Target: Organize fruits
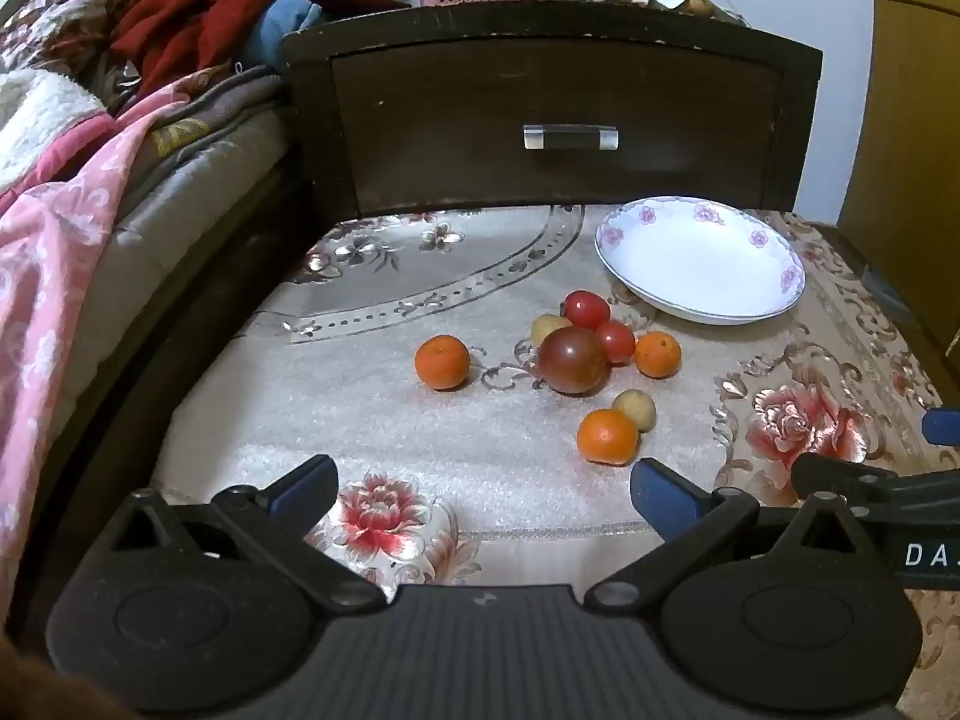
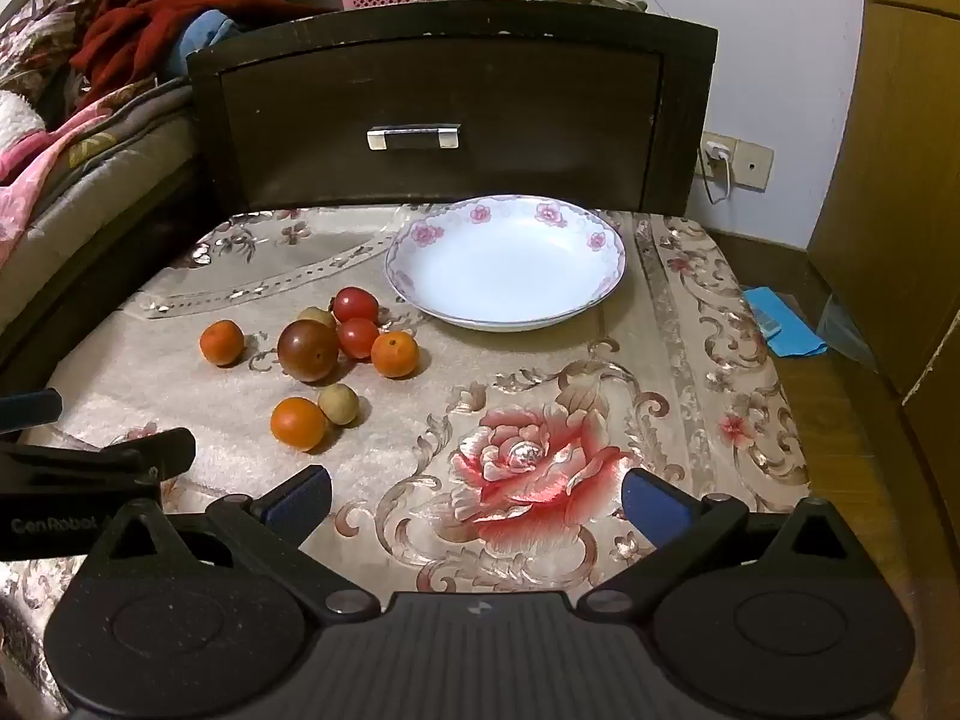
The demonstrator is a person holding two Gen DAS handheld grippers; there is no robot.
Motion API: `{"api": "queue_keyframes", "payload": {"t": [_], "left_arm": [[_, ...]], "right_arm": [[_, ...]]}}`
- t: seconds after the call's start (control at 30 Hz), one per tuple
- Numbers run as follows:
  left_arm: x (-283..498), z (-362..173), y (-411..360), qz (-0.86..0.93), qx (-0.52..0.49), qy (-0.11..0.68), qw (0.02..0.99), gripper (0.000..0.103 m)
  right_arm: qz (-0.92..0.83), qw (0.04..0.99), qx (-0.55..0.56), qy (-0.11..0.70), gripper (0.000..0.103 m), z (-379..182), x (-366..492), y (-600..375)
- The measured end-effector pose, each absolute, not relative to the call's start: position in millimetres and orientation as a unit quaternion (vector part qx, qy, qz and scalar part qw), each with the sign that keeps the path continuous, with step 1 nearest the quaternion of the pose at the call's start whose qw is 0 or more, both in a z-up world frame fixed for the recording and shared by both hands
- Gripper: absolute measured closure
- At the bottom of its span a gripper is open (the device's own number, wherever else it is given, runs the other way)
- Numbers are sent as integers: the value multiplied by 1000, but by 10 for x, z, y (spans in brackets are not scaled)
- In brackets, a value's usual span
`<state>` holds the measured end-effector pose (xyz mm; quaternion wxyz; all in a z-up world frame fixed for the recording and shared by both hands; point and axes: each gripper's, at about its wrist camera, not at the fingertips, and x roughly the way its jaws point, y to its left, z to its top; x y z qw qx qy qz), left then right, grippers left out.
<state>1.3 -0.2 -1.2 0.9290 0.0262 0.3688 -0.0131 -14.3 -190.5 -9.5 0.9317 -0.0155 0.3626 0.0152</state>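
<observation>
Left tongs (image 1: 480, 489) released, jaws wide apart, holding nothing, low over the table's (image 1: 372, 420) near edge. Right tongs (image 2: 477, 501) likewise spread and not gripping, near edge, over the big rose print. Fruit sits mid-table toward the left edge: dark tomato (image 2: 308, 350) touching two red tomatoes (image 2: 356, 305), with an orange (image 2: 394, 353) beside them; a lone orange (image 2: 222, 342) left of the cluster; an orange (image 2: 298, 422) touching a small tan fruit (image 2: 338, 404) nearer the front. Plate (image 2: 414, 237) at the far edge, nothing in it.
</observation>
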Motion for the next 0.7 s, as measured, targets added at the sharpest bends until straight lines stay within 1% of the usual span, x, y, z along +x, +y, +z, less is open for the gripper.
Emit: {"api": "queue_keyframes", "payload": {"t": [0.07,0.3,0.7], "left_arm": [[29,-25,-4,-16,23,372,928,0],[4,-56,-12,-11,15,378,926,0],[69,-135,29,-14,12,395,918,0]], "right_arm": [[17,927,-14,375,7,-94,-130,-1913],[20,928,-21,371,7,-129,-130,-1880],[24,921,-5,388,7,-216,-93,-1881]]}}
